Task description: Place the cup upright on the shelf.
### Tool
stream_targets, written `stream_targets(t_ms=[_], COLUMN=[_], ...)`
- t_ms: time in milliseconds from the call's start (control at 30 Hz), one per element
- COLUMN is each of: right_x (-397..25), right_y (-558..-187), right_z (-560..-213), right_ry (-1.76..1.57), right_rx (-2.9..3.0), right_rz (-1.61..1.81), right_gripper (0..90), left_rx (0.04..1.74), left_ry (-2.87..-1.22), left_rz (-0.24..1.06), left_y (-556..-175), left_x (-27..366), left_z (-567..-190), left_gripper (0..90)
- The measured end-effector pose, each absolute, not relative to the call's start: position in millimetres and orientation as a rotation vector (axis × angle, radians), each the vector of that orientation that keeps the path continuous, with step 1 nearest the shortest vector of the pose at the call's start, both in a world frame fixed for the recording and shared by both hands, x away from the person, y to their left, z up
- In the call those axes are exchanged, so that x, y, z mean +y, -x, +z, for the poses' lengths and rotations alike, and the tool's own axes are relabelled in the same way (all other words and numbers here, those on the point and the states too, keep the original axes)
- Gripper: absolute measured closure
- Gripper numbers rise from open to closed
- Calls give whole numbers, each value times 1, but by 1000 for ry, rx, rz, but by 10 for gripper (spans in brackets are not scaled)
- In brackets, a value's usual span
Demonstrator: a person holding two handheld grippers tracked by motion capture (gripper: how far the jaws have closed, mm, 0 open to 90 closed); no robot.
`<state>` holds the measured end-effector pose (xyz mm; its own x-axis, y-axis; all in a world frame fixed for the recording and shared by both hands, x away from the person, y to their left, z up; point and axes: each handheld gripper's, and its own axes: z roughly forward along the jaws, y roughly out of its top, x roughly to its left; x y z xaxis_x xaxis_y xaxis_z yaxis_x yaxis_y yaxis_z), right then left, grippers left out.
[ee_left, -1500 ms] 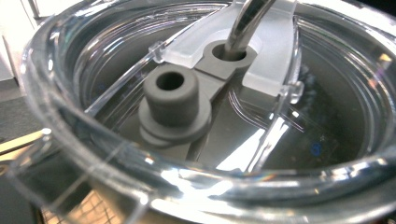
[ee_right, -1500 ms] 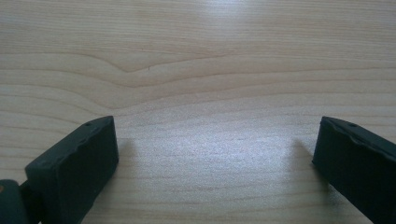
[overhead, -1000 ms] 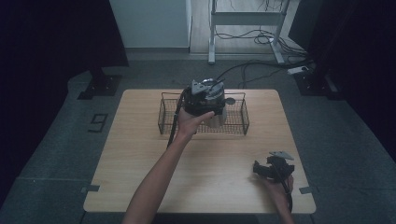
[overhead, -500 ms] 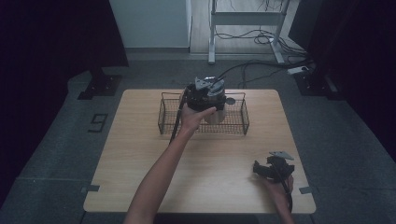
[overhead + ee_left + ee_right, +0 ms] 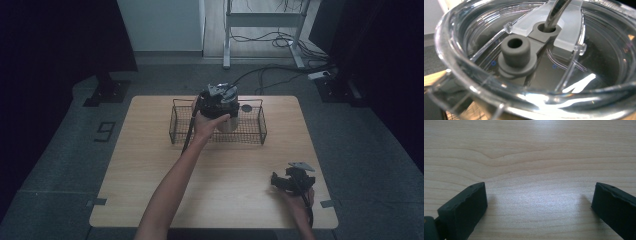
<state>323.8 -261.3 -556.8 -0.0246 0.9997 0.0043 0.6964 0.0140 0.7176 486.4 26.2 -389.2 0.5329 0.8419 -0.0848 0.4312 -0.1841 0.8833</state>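
Working at the lidded tumbler (image 5: 229,114) in the wire basket (image 5: 260,131): left gripper (image 5: 218,97) directly above, jaw state impossible to tell. Right gripper (image 5: 539,200) idle, spread wide. Next, probably a steady lift.

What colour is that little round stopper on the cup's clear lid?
Dark grey. The stopper sits on the clear lid, beside a metal straw; the left gripper view shows it best.

Glossy clear plastic lid (image 5: 529,75) with matt grey rubber stopper (image 5: 515,53); black wire basket (image 5: 217,137); smooth pale wood table (image 5: 150,165).
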Motion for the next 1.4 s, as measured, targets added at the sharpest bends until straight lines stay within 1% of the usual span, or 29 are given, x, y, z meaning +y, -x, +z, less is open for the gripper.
stream_targets(t_ms=[167, 267, 367, 600, 933, 1233, 1400], right_x=[-261, -261, -261, -261, -261, -261, -261], right_y=[-324, -324, -324, -324, -324, -324, -324], right_z=[-557, -557, -557, -557, -557, -557, -557], right_ry=[-1735, -1734, -1734, -1735, -1734, -1738, -1736], right_rx=[1773, 1773, 1774, 1773, 1775, 1772, 1773], right_rz=[756, 756, 756, 757, 755, 757, 757], right_gripper=[0, 0, 0, 0, 0, 0, 0], left_rx=[1086, 1084, 1078, 1099, 1147, 1177, 1181], left_ry=[-1791, -1773, -1777, -1779, -1828, -1884, -1878], left_rz=[522, 515, 548, 537, 549, 514, 523], left_y=[-492, -494, -496, -503, -517, -520, -517], left_x=[31, 34, 33, 33, 26, 20, 20], left_z=[-400, -401, -399, -405, -434, -464, -464], left_gripper=[40, 40, 40, 40, 39, 38, 38])
